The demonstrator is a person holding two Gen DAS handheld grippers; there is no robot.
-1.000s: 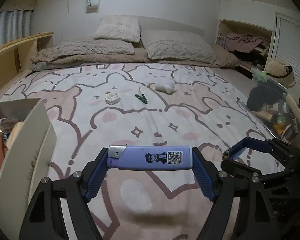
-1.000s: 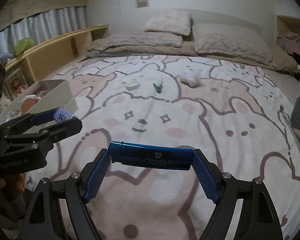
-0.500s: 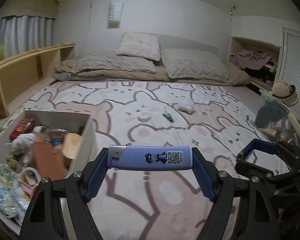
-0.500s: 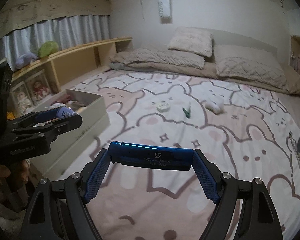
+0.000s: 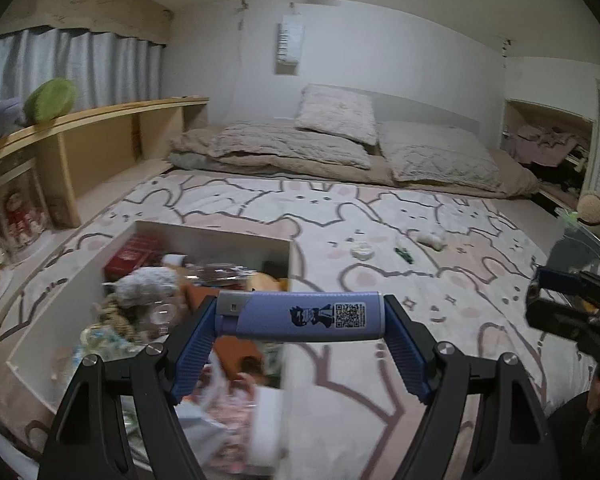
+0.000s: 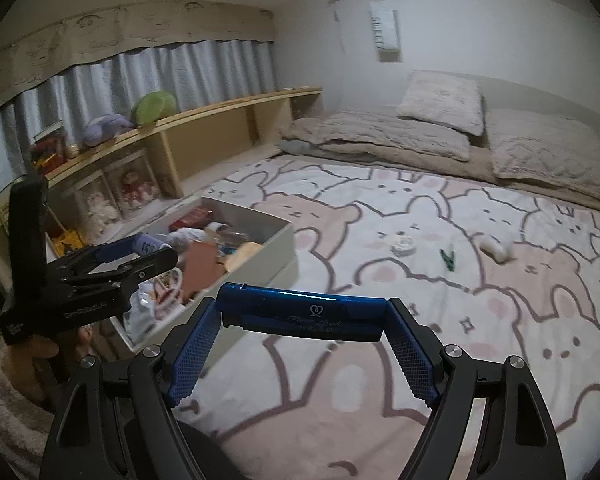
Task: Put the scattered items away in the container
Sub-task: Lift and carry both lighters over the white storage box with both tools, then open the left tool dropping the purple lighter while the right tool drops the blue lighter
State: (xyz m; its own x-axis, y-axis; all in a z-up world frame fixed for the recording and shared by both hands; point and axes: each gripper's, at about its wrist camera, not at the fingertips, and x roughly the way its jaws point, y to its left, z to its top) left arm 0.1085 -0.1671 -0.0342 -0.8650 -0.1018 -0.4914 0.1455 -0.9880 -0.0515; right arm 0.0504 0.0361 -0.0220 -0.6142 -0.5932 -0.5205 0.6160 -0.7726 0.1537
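Observation:
My left gripper (image 5: 300,316) is shut on a lilac lighter (image 5: 300,314) held crosswise, above the near right part of the white box (image 5: 220,240), which is full of mixed items. My right gripper (image 6: 302,312) is shut on a dark blue lighter (image 6: 300,312) above the bedspread, right of the box (image 6: 276,244). The left gripper with its lighter also shows in the right wrist view (image 6: 140,250), over the box. Left on the bed are a small white round item (image 6: 403,246), a green clip (image 6: 448,258) and a white bundle (image 6: 496,249).
The bunny-print bedspread (image 6: 420,360) covers the bed. Pillows and a folded quilt (image 6: 400,136) lie at the head. A wooden shelf (image 6: 204,128) with toys runs along the left. A glass side table (image 5: 584,240) stands at the right.
Both grippers have swung left toward the white box, each still holding its lighter. The left gripper now hangs over the box; the box has come nearer in both views.

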